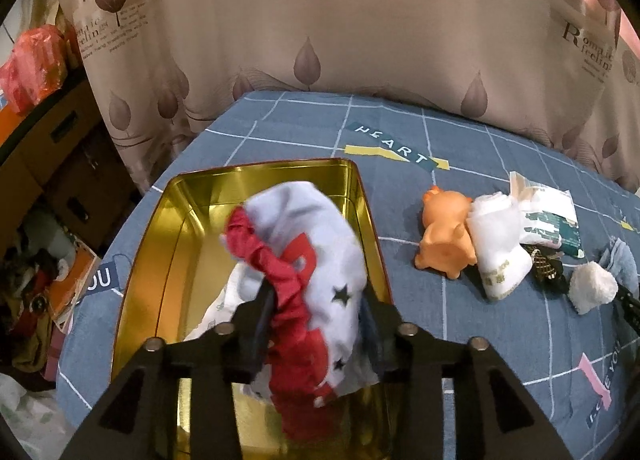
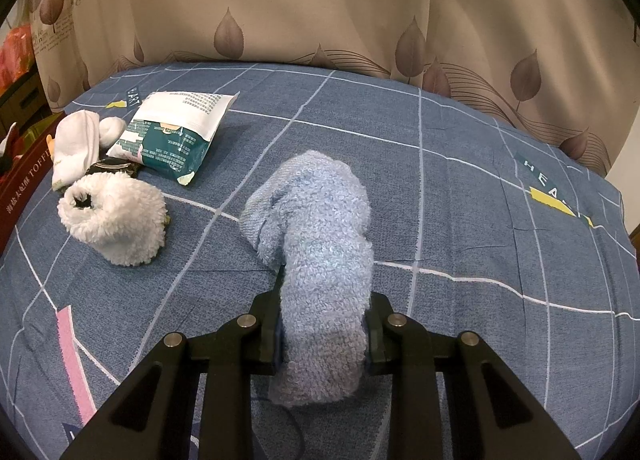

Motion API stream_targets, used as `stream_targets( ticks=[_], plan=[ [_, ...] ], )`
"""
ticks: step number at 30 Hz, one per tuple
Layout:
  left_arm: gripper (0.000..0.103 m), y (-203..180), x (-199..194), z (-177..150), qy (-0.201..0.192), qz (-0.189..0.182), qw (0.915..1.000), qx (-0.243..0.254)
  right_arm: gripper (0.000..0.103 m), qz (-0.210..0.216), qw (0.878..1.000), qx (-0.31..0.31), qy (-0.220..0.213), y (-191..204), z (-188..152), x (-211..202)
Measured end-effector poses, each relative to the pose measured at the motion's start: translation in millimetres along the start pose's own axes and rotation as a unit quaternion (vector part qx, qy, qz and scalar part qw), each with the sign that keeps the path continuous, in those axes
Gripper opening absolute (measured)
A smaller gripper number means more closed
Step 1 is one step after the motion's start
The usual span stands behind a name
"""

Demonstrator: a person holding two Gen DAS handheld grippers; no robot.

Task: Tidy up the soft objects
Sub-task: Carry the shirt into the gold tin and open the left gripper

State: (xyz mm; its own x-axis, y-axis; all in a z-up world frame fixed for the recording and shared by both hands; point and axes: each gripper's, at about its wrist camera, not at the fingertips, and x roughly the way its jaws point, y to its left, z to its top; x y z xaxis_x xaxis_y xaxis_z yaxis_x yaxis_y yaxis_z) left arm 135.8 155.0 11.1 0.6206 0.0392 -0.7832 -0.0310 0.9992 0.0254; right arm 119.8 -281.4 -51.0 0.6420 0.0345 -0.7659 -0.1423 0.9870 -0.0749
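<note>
Claws, two, both loaded. Left claw (image 1: 316, 324) is pinching a white and red garment (image 1: 316, 260) printed with small stars, and is holding it over the open gold tin (image 1: 168, 260), where a pale cloth item (image 1: 224, 308) is already lying on the bottom. Right claw (image 2: 323, 336) is pinching a rolled blue towel (image 2: 320, 244), which is standing up between its fingers above the blue checked bed sheet (image 2: 480, 199); whether its far end is touching the sheet cannot be told. Items waiting outside the tin, grouped close together: orange rubber pig (image 1: 444, 240), white sock (image 1: 496, 256), tissue pack (image 2: 176, 135), dark patterned item (image 1: 548, 268) partly hidden, fluffy white item (image 2: 116, 215). Step in hand, as judged: placing the garment into the tin, with the towel lifted ready to follow. Next move is calling for lowering the left claw inside the tin walls, spreading its fingers to release the garment beside the pale cloth, then drawing clear so the right claw can be carrying the towel across.
</note>
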Motion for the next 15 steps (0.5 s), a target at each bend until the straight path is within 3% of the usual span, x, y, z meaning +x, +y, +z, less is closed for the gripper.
stream_targets(
  ticks=[5,15],
  plan=[
    [0.056,1.1,-3.3,-0.8,0.002,-0.006,1.0000,-0.006,0.027,0.000,1.000,0.000,0.000,0.0,0.0,0.1],
    [0.063,-2.2,-33.2,-1.4,-0.029,-0.008,0.9995,0.008,0.027,-0.001,1.000,0.000,0.000,0.0,-0.2,-0.1]
  ],
)
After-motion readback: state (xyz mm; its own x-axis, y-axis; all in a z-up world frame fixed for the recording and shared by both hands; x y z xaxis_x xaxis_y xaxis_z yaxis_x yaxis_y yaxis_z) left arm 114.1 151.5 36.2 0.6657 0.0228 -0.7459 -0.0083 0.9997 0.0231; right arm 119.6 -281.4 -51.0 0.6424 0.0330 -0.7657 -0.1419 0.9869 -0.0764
